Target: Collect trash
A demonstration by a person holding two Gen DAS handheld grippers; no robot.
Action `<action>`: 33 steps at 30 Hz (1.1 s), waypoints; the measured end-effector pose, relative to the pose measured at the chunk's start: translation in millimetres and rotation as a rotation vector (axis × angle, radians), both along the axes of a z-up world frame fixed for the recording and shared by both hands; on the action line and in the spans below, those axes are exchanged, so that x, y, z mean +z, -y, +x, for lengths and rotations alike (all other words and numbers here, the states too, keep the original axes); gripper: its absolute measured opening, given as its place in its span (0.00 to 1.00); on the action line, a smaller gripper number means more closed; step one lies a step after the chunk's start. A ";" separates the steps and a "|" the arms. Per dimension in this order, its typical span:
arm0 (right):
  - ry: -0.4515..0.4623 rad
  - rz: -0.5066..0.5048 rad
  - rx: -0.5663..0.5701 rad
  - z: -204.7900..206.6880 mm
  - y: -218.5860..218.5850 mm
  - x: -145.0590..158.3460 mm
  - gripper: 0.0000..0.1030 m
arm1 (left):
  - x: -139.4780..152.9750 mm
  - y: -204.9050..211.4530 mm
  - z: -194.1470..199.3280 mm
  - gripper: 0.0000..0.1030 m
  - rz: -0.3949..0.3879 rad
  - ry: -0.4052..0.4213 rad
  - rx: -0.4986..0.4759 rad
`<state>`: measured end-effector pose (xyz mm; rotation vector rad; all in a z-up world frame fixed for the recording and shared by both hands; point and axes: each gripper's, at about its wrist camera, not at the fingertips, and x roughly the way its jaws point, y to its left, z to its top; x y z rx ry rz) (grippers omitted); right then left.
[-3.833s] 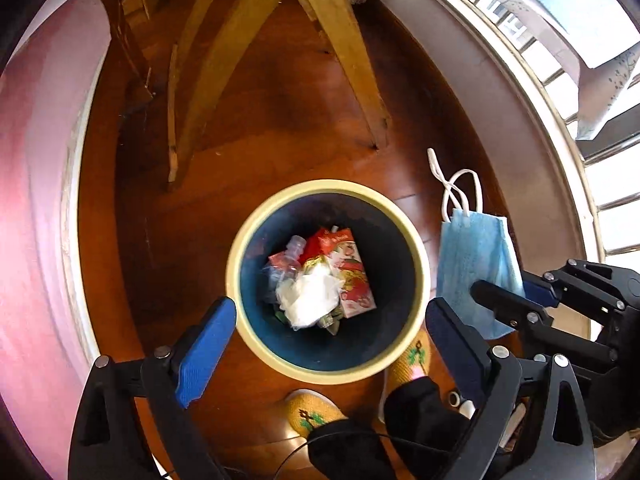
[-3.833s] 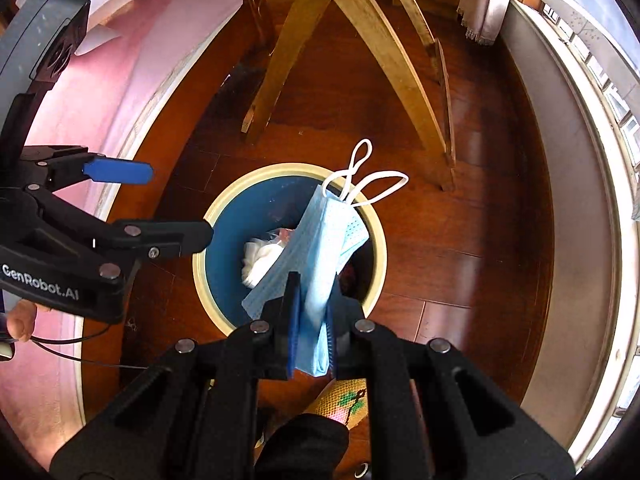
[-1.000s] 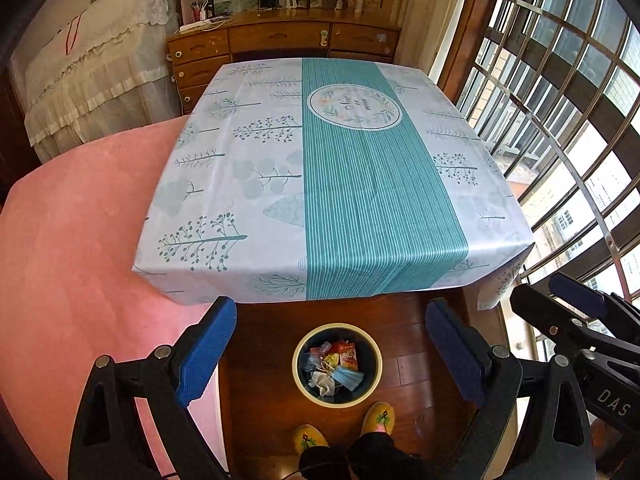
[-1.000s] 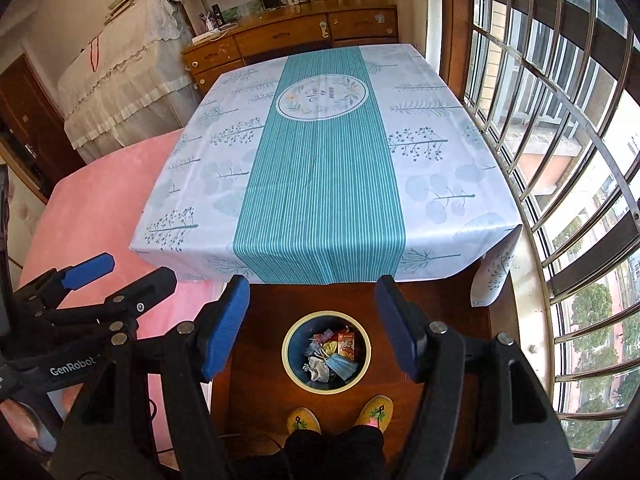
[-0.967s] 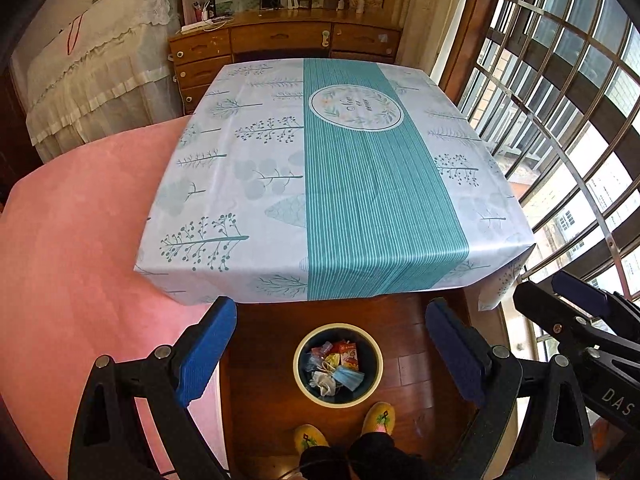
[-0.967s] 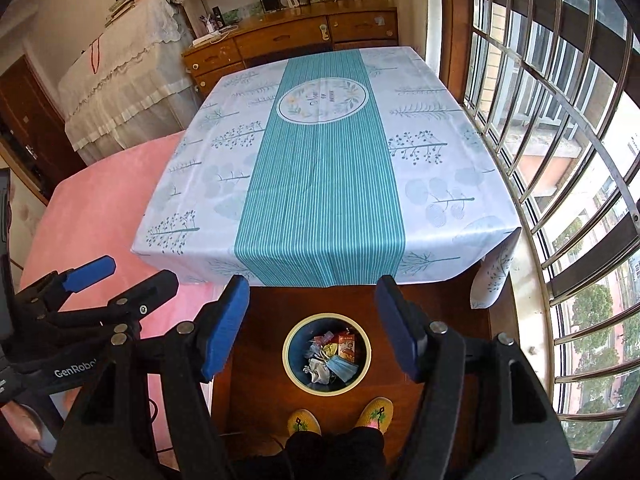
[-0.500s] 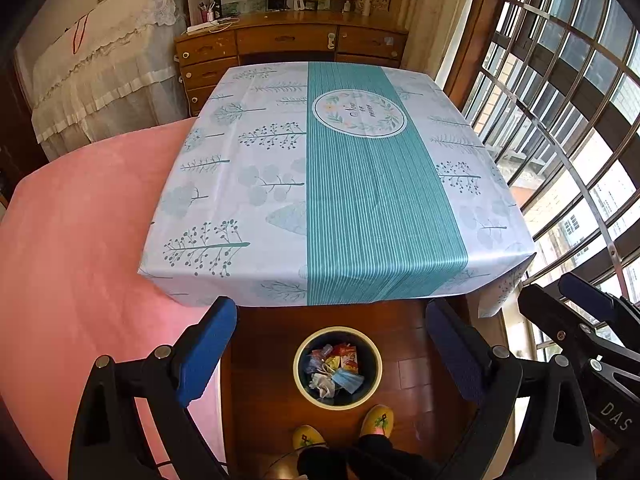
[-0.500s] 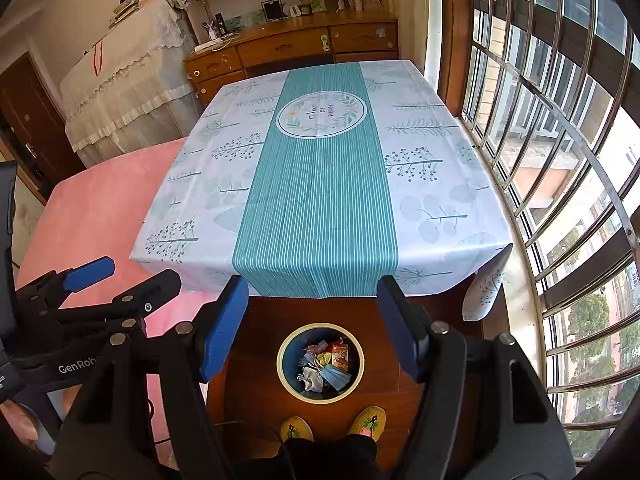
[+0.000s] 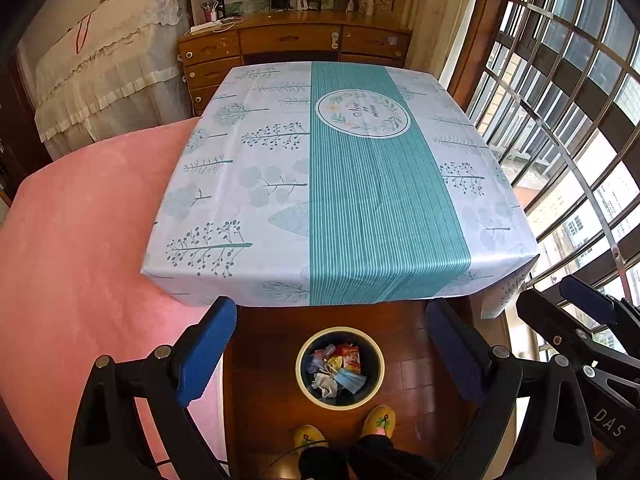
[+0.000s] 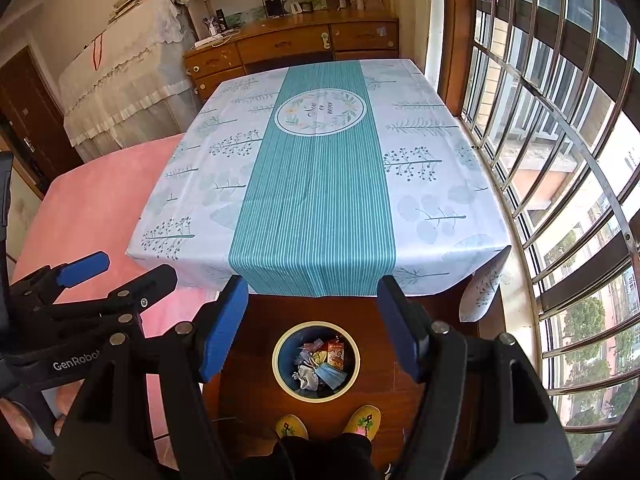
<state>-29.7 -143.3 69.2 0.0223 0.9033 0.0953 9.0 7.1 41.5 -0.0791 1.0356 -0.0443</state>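
Observation:
A round bin with a cream rim [image 9: 299, 364] [image 10: 276, 364] stands on the wooden floor far below, just in front of the table. Inside it lie a blue face mask [image 9: 350, 380] [image 10: 331, 376], a red snack packet [image 9: 351, 359] [image 10: 335, 353], crumpled white paper [image 9: 325, 385] [image 10: 307, 373] and other wrappers. My left gripper [image 9: 335, 338] is held high over the bin, open, nothing between its blue pads. My right gripper [image 10: 314, 330] is likewise open and empty, high above the bin. The table top [image 9: 280, 184] [image 10: 432, 184] with its teal and white cloth carries no trash.
A person's yellow slippers [image 9: 378, 420] [image 10: 362, 420] stand by the bin. A pink bed [image 9: 80, 248] lies to the left, barred windows [image 10: 560, 152] to the right. A wooden dresser [image 9: 296, 46] and a cloth-draped piece of furniture [image 10: 120, 92] stand behind the table.
Since several seconds ago the mask left my right gripper and now lies in the bin, and both grippers rose high above it. Over the last second the view barely shifts.

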 end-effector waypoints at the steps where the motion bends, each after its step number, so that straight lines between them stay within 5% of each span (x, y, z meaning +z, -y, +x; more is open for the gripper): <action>1: -0.002 0.000 0.001 0.6 -0.3 -0.1 0.63 | 0.1 0.6 0.1 0.94 -0.001 0.001 0.002; 33: -0.021 -0.009 0.017 6.4 -2.3 -9.8 0.63 | -12.3 -8.2 -3.4 0.94 0.019 -0.033 0.010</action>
